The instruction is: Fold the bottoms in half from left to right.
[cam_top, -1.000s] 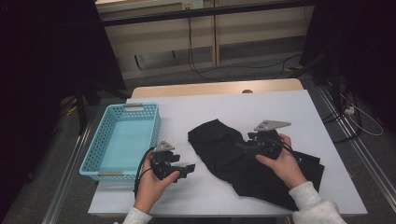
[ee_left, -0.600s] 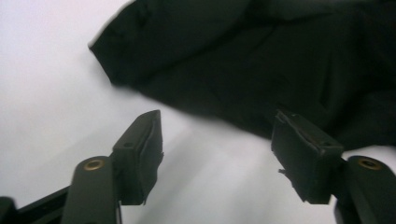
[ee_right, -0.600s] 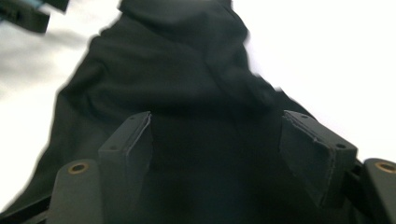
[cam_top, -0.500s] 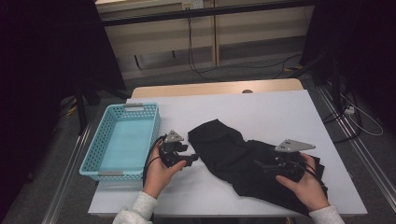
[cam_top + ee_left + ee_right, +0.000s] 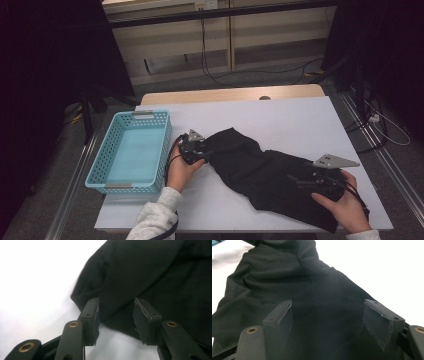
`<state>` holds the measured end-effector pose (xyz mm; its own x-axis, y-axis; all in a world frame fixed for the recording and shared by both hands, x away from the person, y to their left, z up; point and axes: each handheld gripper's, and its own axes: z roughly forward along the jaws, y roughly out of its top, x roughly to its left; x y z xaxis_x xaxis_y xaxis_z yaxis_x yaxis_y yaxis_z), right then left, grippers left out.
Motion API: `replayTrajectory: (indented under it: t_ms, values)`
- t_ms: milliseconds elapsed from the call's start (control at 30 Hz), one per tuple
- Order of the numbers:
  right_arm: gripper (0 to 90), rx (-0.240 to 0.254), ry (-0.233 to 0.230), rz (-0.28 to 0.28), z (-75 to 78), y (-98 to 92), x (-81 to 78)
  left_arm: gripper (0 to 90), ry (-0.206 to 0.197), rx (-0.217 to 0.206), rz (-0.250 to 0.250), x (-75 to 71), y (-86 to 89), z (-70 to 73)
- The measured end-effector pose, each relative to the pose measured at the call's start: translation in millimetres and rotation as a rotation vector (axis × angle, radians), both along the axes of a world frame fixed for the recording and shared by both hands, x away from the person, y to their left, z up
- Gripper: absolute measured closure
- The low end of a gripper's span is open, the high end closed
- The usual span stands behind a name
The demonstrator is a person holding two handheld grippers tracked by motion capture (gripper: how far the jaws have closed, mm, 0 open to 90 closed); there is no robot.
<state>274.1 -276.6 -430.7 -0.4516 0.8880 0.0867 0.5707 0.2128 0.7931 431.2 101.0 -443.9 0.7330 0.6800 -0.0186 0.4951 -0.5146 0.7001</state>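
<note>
A black garment [image 5: 260, 170] lies crumpled across the white table [image 5: 300, 120], running from the middle toward the near right corner. My left gripper [image 5: 205, 154] is at the garment's left end. In the left gripper view its jaws [image 5: 116, 315] have just been closing, with the garment's [image 5: 155, 277] folded edge in the gap and the pads not pressing on it. My right gripper [image 5: 301, 180] sits low over the garment's right part. In the right gripper view it stands open [image 5: 328, 320], its jaws wide apart with the black cloth [image 5: 287, 272] lying beneath them.
A light blue plastic basket [image 5: 100, 155] stands at the table's left edge, close to my left hand. Bare white table stretches behind the garment. Cables and metal rails run along the floor around the table.
My left gripper moved away from me and rightward up to the garment's left end. My right gripper slid right and toward me along the garment, which now lies more stretched out.
</note>
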Motion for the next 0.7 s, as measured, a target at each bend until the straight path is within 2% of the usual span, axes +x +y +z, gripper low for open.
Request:
replayTrajectory:
  t_ms: [67, 167, 300, 400, 567, 633, 667, 700]
  values:
    - [25.7, -0.018, 0.000, -0.015, -0.8, -4.6, -1.7, 56.6, 0.005, -0.018, 0.003, 3.2, -2.3, -3.6]
    - [25.7, -0.012, 0.007, -0.036, -1.2, -12.3, -3.2, 57.6, -0.003, 0.010, 0.000, 8.2, -6.1, -2.6]
    - [25.7, -0.007, 0.002, -0.047, 0.0, -15.7, -3.3, 65.2, -0.010, 0.065, -0.013, 12.1, -10.8, -0.3]
    - [25.7, -0.003, 0.005, -0.042, -0.5, -14.5, -3.0, 75.7, -0.005, 0.092, -0.022, 13.9, -11.8, 2.4]
    - [25.7, -0.004, 0.009, -0.033, -1.9, -13.4, -1.9, 86.5, 0.038, 0.111, -0.017, 16.8, -10.7, 7.7]
    - [25.7, -0.001, 0.009, -0.035, -2.1, -14.0, -1.4, 87.1, 0.049, 0.098, 0.001, 18.5, -6.7, 11.6]
    - [25.7, 0.000, 0.010, -0.035, -2.2, -14.6, -1.1, 87.1, 0.054, 0.068, 0.024, 19.1, -4.1, 14.0]
    - [25.7, 0.001, 0.009, -0.037, -2.2, -15.3, -0.9, 87.1, 0.056, 0.060, 0.025, 20.1, -1.1, 16.6]
